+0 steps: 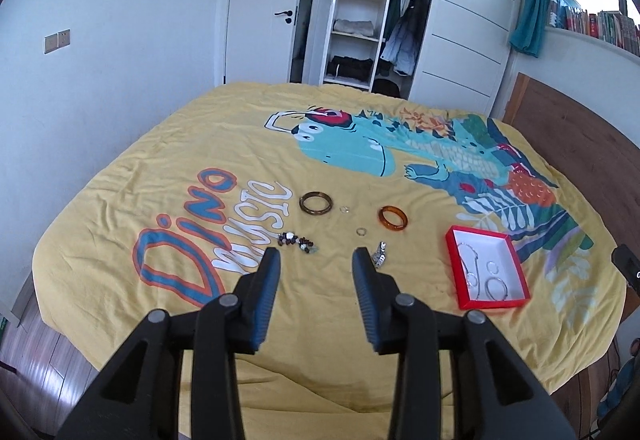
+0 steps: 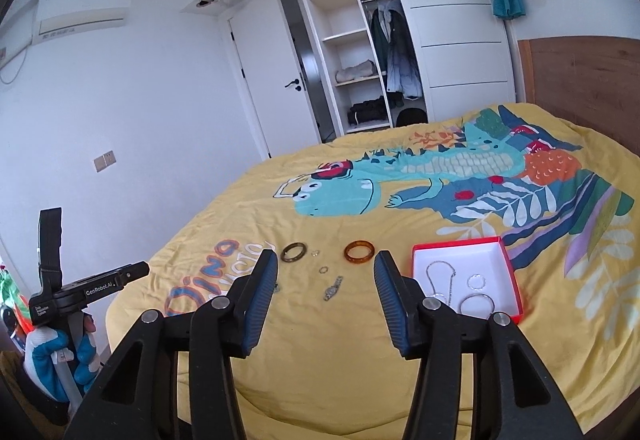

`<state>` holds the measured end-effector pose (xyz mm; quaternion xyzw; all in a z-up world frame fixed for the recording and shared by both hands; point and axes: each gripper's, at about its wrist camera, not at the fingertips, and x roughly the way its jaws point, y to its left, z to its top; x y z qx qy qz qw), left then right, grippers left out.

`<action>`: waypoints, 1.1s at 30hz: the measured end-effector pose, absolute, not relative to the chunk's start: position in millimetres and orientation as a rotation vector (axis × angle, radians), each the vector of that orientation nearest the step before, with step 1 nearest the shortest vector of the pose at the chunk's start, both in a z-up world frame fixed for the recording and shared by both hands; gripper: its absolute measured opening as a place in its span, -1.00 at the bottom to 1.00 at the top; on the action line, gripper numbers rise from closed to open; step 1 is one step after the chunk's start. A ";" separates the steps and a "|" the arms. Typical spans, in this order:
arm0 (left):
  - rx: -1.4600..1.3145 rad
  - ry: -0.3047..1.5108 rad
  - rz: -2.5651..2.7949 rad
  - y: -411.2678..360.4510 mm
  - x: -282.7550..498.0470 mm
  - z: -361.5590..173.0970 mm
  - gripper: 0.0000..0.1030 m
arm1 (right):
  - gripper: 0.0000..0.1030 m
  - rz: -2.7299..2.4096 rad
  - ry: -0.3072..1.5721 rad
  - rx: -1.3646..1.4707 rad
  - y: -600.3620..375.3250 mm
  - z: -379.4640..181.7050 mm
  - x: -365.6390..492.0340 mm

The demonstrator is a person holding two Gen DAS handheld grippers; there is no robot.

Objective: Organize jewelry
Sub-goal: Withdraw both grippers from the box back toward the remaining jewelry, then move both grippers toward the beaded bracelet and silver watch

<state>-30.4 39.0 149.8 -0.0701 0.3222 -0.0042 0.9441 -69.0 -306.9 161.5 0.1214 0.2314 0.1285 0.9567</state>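
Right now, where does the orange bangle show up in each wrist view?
Left wrist: the orange bangle lies mid-frame on the yellow bedspread, right of centre, up-left of the red box.
Right wrist: the bangle sits near centre, left of the box.
Shared landmark: the red box.

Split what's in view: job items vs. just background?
Job:
- red box, with silver pieces already in it
- dark bangle
- orange bangle
- two small rings
- bead bracelet
- silver watch
- left tongs and right tongs, both open and empty

Background:
- yellow bedspread
- wardrobe
- books
- curtain
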 end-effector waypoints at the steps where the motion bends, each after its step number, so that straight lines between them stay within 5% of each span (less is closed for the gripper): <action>1: -0.146 0.657 -0.007 40.0 -30.1 150.1 -0.31 | -0.02 0.260 0.468 0.249 -306.4 162.0 -68.2; 33: -0.259 0.921 0.065 83.0 55.7 2.6 -0.30 | 0.04 0.257 0.762 0.212 -257.1 48.0 36.2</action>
